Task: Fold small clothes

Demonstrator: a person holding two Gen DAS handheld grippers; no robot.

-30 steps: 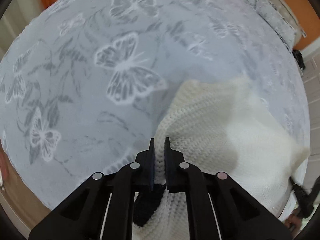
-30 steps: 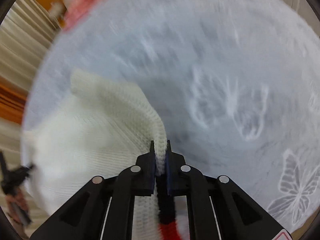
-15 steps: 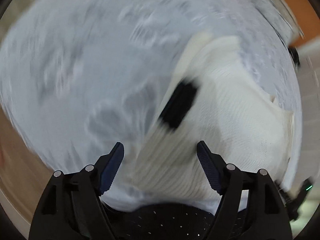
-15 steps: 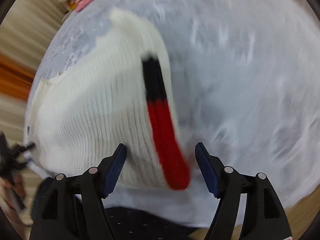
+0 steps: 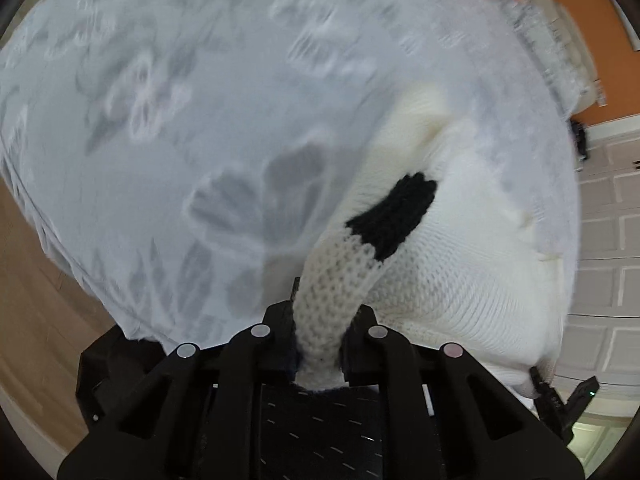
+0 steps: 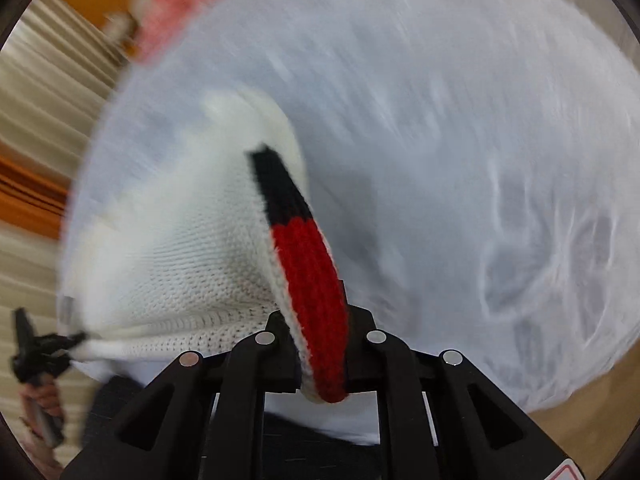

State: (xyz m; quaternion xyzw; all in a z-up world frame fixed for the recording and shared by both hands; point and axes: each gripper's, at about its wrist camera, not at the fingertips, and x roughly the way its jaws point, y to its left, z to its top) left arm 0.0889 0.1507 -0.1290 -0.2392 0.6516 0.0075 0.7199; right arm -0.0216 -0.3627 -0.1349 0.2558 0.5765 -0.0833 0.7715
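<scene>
Half a second ago both claws stood wide open above the sweater; now each has closed again on one of its edges. The left claw point(image 5: 320, 320) pinches the white knit strip that runs up into a black band, and the right claw point(image 6: 320, 344) pinches the matching trim where it turns red below a black stretch. The sweater point(image 5: 460, 264), a small white knit, lies on the bed point(image 5: 160, 140), on a grey cover printed with butterflies, with its near end lifted toward the claws and the rest resting on the cover. Both views are smeared with motion, so fine detail of the folds cannot be told. In the right wrist view the left claw shows small at the far left edge, holding the other side of the same garment.

Judging by the paired grip on the near edge, the step in hand is a fresh fold: the two corners are taken and about to be carried. The next move seems to call for lifting both sides evenly, keeping the edge taut between the claws, and laying it over the far part of the sweater so the trims line up. A pink garment point(image 6: 176, 0) lies at the far end of the bed, well apart.
</scene>
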